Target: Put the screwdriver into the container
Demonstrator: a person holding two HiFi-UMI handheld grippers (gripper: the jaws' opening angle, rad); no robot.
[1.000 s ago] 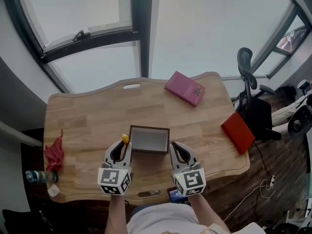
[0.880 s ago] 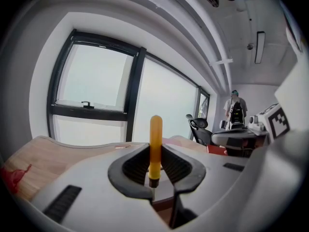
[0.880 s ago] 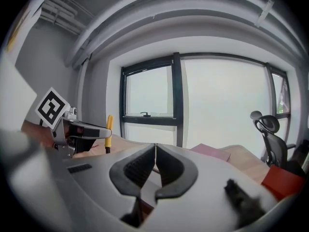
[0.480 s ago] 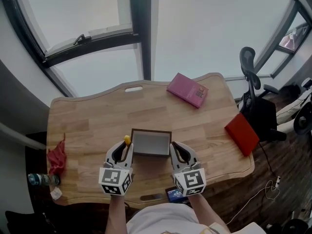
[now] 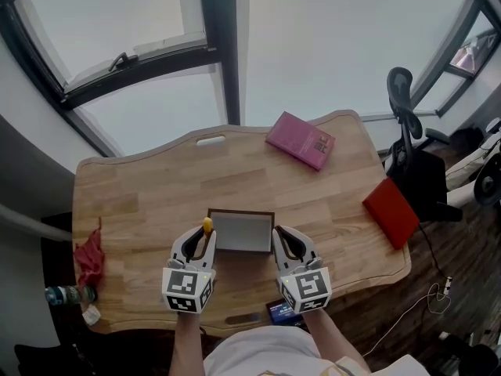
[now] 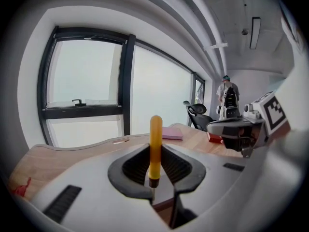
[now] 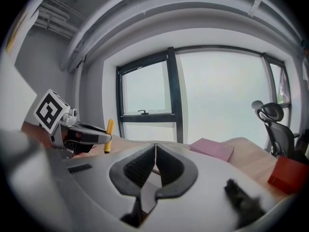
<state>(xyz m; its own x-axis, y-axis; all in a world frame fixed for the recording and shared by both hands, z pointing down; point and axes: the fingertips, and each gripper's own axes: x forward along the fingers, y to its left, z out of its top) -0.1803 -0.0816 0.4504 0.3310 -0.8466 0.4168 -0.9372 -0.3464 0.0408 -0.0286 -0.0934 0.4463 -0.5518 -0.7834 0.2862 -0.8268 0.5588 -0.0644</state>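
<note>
1 screwdriver [image 6: 155, 146], tip behind L fingers [image 6: 133, 166]

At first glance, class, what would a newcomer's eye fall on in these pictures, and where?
The yellow-handled screwdriver stands handle up, clamped in the left gripper at the left edge of the grey container, near the front of the table. The right gripper is shut and empty on its right; a pink book lies at the far edge.
</note>
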